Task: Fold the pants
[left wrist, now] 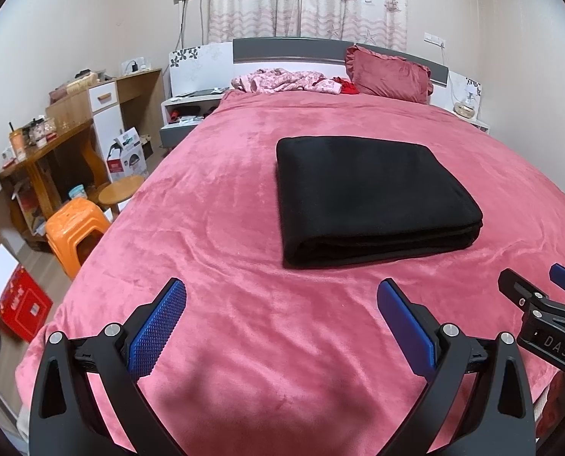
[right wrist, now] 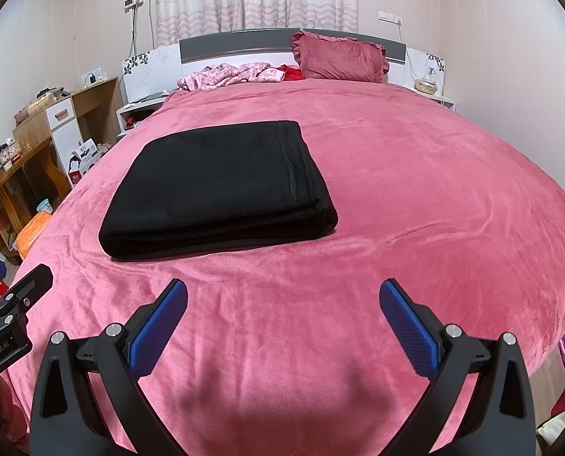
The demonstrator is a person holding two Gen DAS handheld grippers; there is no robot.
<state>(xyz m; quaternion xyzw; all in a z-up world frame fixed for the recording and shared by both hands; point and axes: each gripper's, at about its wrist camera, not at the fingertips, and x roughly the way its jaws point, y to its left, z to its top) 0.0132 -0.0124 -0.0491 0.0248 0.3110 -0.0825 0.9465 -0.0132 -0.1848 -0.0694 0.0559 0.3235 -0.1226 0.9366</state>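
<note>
Pants (left wrist: 373,197) folded; "DAS" right gripper (right wrist: 282,319), "GenRobot.AI" left gripper (left wrist: 280,319), fingers spread.

You have one folded pair of black pants (left wrist: 373,197) on one pink bed (left wrist: 244,323), two grippers with jaws spread, left (left wrist: 282,292) and right (right wrist: 284,292), one red pillow (left wrist: 391,74) far right, and two stools far left: one orange (left wrist: 75,230), one wooden (left wrist: 122,188).

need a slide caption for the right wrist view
Folded black pants lie flat on the pink bedspread, with the open right gripper hovering empty in front of them.
</note>
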